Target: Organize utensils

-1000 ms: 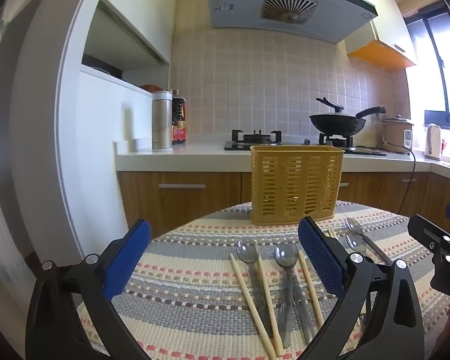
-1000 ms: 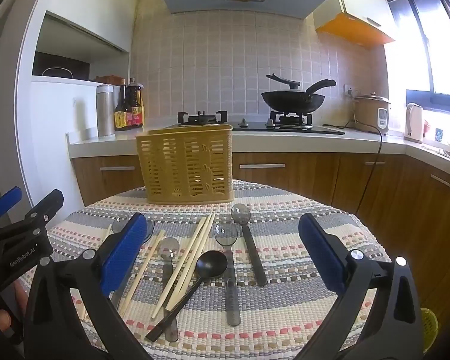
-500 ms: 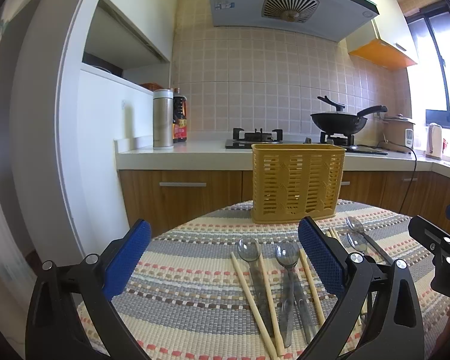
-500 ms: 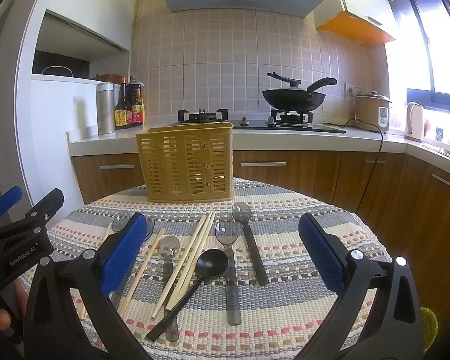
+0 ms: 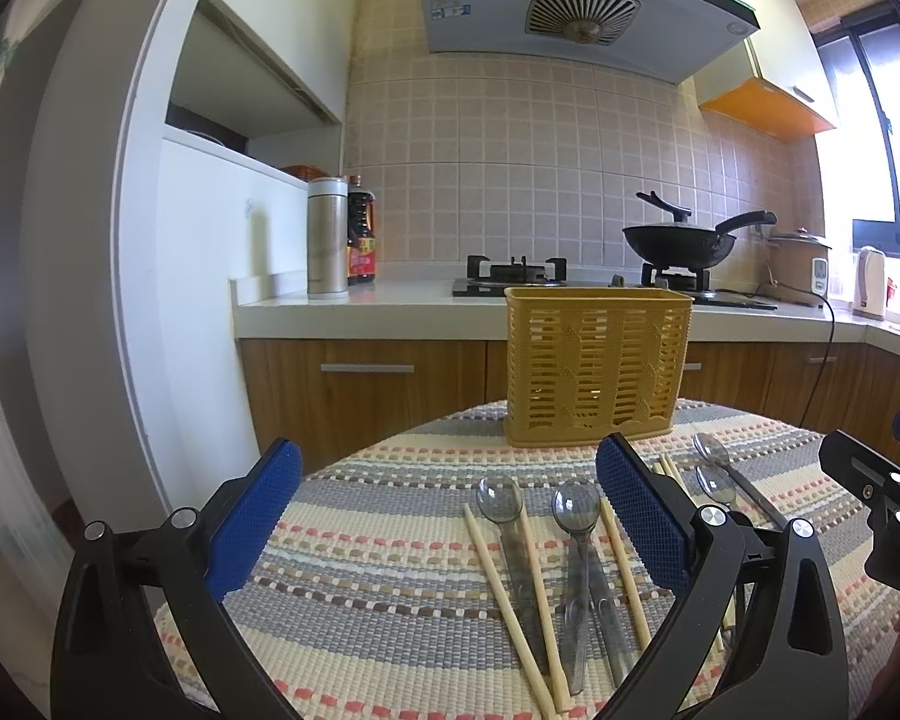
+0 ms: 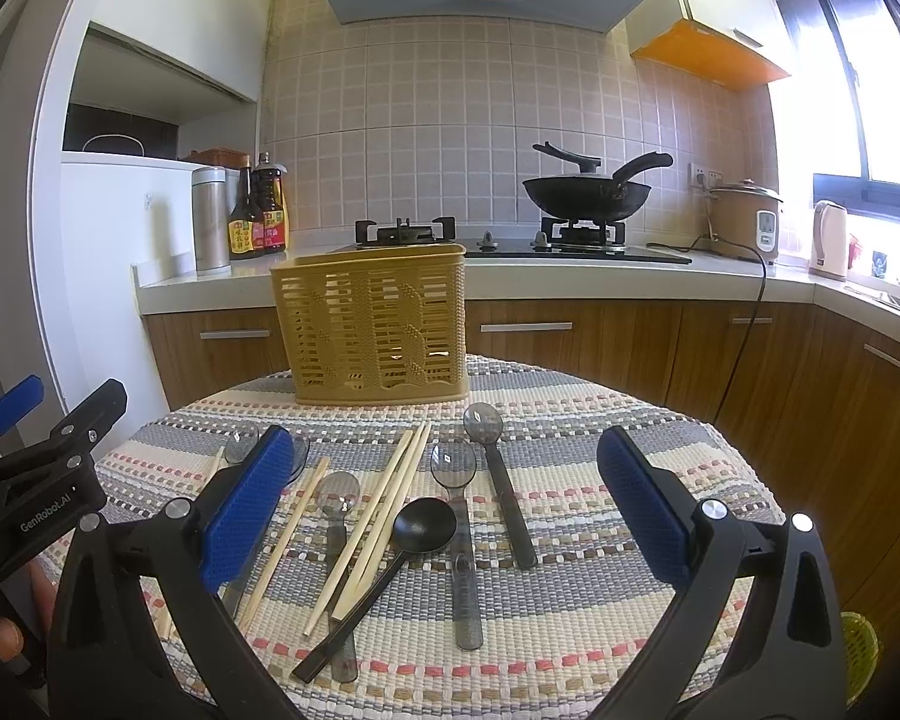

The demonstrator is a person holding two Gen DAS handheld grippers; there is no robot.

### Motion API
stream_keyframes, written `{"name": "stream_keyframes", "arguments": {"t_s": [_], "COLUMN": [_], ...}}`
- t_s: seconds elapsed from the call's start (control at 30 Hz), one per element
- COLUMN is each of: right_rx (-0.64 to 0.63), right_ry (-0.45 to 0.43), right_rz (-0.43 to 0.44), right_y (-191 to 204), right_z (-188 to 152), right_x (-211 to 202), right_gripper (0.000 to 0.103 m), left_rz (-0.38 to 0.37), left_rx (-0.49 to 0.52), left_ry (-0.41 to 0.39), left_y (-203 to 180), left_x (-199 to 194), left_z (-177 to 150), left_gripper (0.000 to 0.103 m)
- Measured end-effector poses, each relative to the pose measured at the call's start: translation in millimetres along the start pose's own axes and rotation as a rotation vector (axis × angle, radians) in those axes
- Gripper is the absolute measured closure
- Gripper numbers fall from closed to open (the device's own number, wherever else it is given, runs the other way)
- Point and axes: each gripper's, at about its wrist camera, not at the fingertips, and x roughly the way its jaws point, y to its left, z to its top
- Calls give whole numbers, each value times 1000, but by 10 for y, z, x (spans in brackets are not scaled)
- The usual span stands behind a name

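A yellow slotted utensil basket [image 5: 597,365] [image 6: 378,324] stands upright at the far side of a round table with a striped woven mat [image 6: 600,456]. Clear grey spoons [image 5: 501,501] [image 6: 453,465], a black spoon [image 6: 423,525] and wooden chopsticks [image 5: 504,591] [image 6: 384,510] lie flat on the mat in front of it. My left gripper [image 5: 447,513] hovers open above the left spoons and chopsticks, holding nothing. My right gripper [image 6: 447,498] is open over the middle utensils, also holding nothing. Each gripper shows at the edge of the other's view.
Behind the table runs a kitchen counter [image 6: 570,267] with a gas hob, a black wok [image 6: 588,189], sauce bottles [image 6: 258,219], a steel flask [image 5: 328,237], a rice cooker [image 6: 744,219] and a kettle. Wooden cabinets sit below. A white wall unit [image 5: 150,300] stands left.
Both views have shifted only very slightly; the utensils and basket lie where they were, and both grippers stay open.
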Motion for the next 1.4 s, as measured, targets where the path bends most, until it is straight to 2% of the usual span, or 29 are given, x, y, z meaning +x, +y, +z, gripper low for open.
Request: {"name": "stream_keyframes", "arguments": {"t_s": [0.57,0.8,0.87,0.93,1.0,1.07,1.13,1.17,1.2,1.23,1.27,1.3,1.4], "right_rx": [-8,-28,-29,-24,-27,3,6,3,13,-1,-6,-11,-4], "right_ry": [-15,37,51,45,63,50,60,86,135,167,201,222,295], "right_rz": [16,-6,-34,-113,-230,-266,-253,-238,-232,-238,-229,-194,-136], "right_y": [47,47,28,-3,-21,-54,-104,-136,-152,-162,-162,-196,-197], "right_z": [-26,-12,-5,12,33,19,29,44,65,93,110,151,253], "right_x": [-10,17,37,42,77,95,117,148,204,224,247,272,345], "right_gripper": [7,7,7,7,7,7,7,7,7,7,7,7,7], "left_rz": [-1,6,6,0,8,20,-15,-36,-67,-110,-148,-191,-283], "left_rx": [-10,-17,-27,-25,3,31,17,2,-35,-49,-70,-79,-50], "left_ry": [17,34,54,57,69,93,163,167,178,230,230,254,354], "left_y": [-14,-1,15,28,49,109,259,319,407,496,549,594,591], "left_x": [24,37,41,53,62,96,202,243,307,404,452,517,732], "left_z": [-12,0,7,14,20,38,85,99,117,162,173,204,293], "left_gripper": [8,8,8,8,8,8,8,8,8,8,10,11,15]}}
